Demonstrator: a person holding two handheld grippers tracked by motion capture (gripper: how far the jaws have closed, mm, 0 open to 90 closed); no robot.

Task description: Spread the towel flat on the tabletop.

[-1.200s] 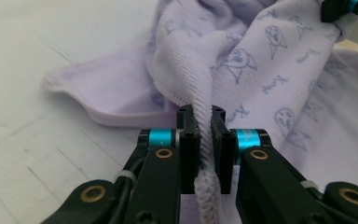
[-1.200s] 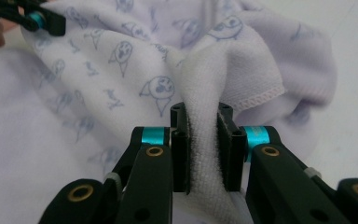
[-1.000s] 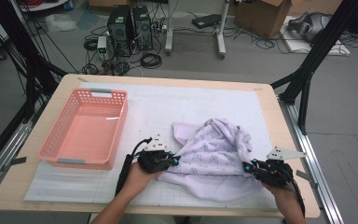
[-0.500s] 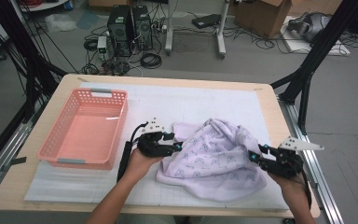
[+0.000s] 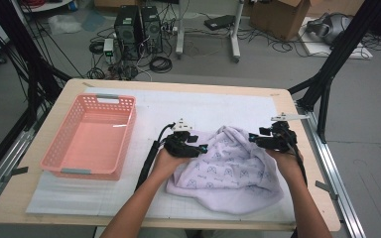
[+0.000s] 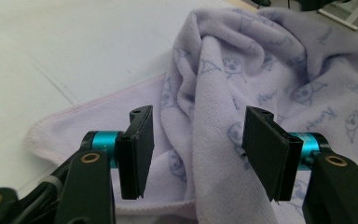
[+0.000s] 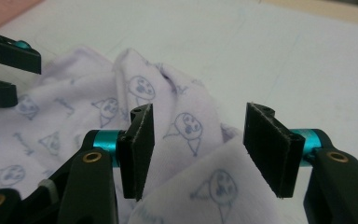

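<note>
A lavender towel (image 5: 228, 173) printed with small cartoon faces lies crumpled on the white mat (image 5: 208, 106), right of centre. My left gripper (image 5: 200, 148) is at the towel's left edge and my right gripper (image 5: 254, 137) at its far right edge. In the left gripper view the left gripper (image 6: 198, 149) is open, with a raised fold of the towel (image 6: 223, 79) standing between its jaws. In the right gripper view the right gripper (image 7: 198, 149) is also open, over a bunched ridge of the towel (image 7: 88, 98). The left gripper (image 7: 4, 70) shows at that view's upper left.
A pink plastic basket (image 5: 54, 163) with nothing in it stands on the left of the mat. The wooden table's right edge (image 5: 322, 178) runs close by the right hand. Black frame legs, computers and cables are on the floor beyond the table.
Both grippers have moved away from the person, from the towel's near edge up to its middle and far part. The towel has shifted and bunched differently.
</note>
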